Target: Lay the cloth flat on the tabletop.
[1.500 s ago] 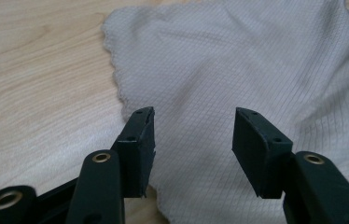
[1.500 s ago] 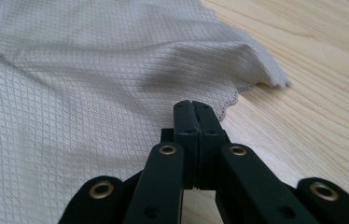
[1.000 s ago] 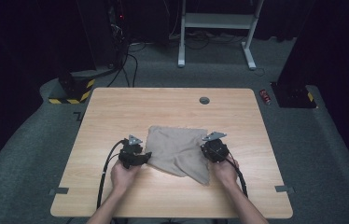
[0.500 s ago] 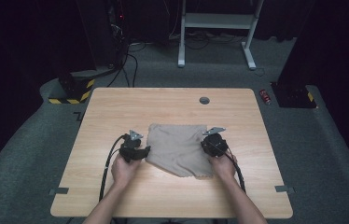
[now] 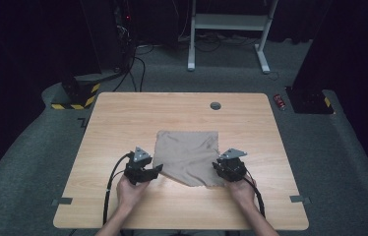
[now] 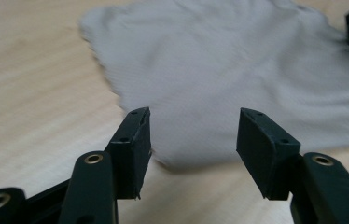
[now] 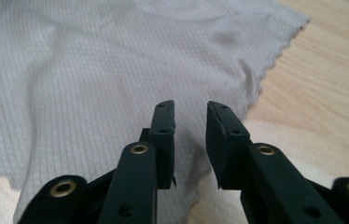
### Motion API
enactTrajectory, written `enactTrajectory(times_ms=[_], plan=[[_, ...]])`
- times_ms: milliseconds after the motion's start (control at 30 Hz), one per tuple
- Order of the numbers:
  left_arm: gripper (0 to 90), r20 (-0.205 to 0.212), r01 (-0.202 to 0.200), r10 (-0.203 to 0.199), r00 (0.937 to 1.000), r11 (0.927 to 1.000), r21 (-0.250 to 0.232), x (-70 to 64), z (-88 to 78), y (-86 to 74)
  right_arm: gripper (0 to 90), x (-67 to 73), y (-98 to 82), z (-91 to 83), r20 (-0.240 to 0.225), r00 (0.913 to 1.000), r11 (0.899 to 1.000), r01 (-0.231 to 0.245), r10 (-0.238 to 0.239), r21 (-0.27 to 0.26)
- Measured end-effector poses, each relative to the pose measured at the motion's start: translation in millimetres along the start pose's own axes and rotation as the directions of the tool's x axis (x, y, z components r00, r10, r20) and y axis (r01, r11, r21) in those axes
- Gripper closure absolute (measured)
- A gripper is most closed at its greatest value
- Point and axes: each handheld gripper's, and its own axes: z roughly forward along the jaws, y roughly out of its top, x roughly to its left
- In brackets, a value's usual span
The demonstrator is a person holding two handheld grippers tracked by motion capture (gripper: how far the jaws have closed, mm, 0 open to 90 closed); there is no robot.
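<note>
At lower centre, both hands rest low on the wooden counter [image 5: 123, 118]. The left gripper [image 5: 156, 170] and right gripper [image 5: 216, 167] flank a flat grey cloth [image 5: 188, 155]; their jaws have just been opening, empty, left wide, right narrow.

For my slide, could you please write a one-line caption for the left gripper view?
Open left tongs poised above the near edge of a grey cloth lying on a wooden table.

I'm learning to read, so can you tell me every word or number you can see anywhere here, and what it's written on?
There are no words or numbers to read here.
The cloth is plain, the table is bare wood, and the two grippers carry no labels.
The small red thing on the floor might have print, but it is too small to tell.
The yellow-black stripes are just a pattern.
</note>
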Motion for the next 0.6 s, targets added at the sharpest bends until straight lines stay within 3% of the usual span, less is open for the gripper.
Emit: enactTrajectory(times_ms=[200,433,600], plan=[[43.9,0.014,-0.001,0.000,0.9999,0.9995,0.030,-13.0,9.0,-10.8,68.8,-1.8,-11.5,2.6,-0.015,0.9992,0.999,-0.037,0.036,-0.036],[46.7,-0.016,-0.013,0.014,0.9998,0.9982,0.058,-16.9,16.9,-10.2,68.4,-0.4,-13.9,2.4,-0.004,0.9997,0.998,-0.024,0.024,-0.050],[56.4,-0.055,-0.078,0.082,0.9951,0.9940,0.077,-19.3,20.4,-6.3,68.2,-0.1,-13.9,2.3,0.000,0.9998,0.999,-0.019,0.019,-0.051]])
